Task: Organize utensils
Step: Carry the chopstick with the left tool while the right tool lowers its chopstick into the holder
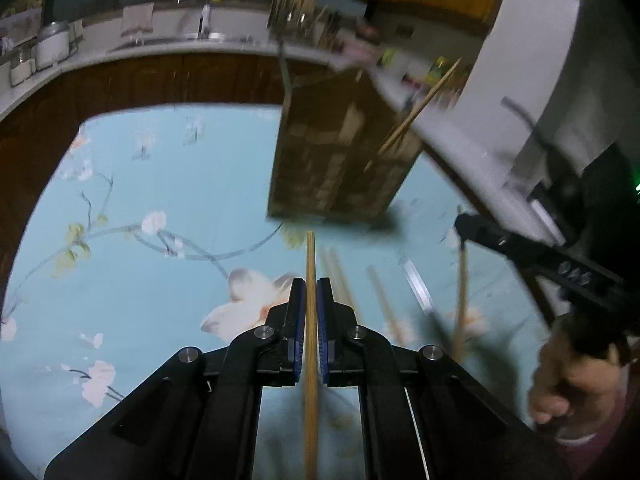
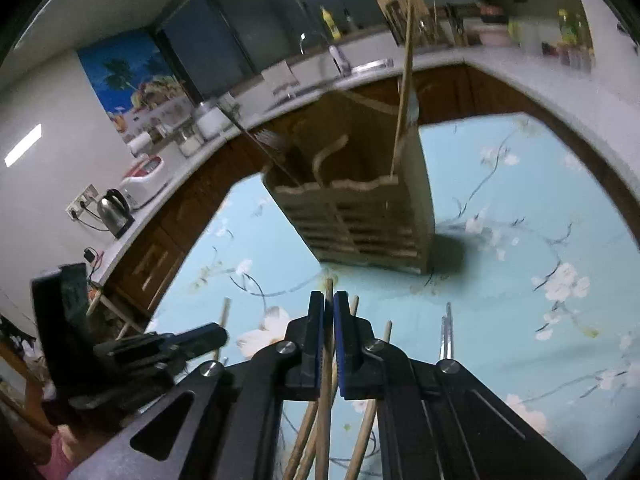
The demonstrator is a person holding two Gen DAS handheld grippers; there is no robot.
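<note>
From the left wrist camera, the left gripper [image 1: 311, 286] is clenched on a single wooden chopstick [image 1: 310, 320], which runs straight up between the blue pads and pokes out just past their tips. Beyond it on the floral blue tablecloth [image 1: 140, 184] stands the slatted wooden utensil holder [image 1: 340, 156], with one chopstick [image 1: 420, 106] leaning out of it. More chopsticks [image 1: 384, 304] lie blurred on the cloth on the near side of the holder. To the holder's right, the right gripper [image 1: 464, 226] hangs with a chopstick dangling below it, a hand [image 1: 568, 376] on its handle.

From the right wrist camera, the right gripper [image 2: 330, 300] is clamped on one chopstick [image 2: 326, 360], tip pointing toward the utensil holder [image 2: 360, 208]. Loose chopsticks [image 2: 366, 420] lie on the tablecloth [image 2: 520, 208] nearer than the holder, a metal utensil [image 2: 447, 332] beside them. The left gripper [image 2: 216, 334] shows at the holder's lower left.
</note>
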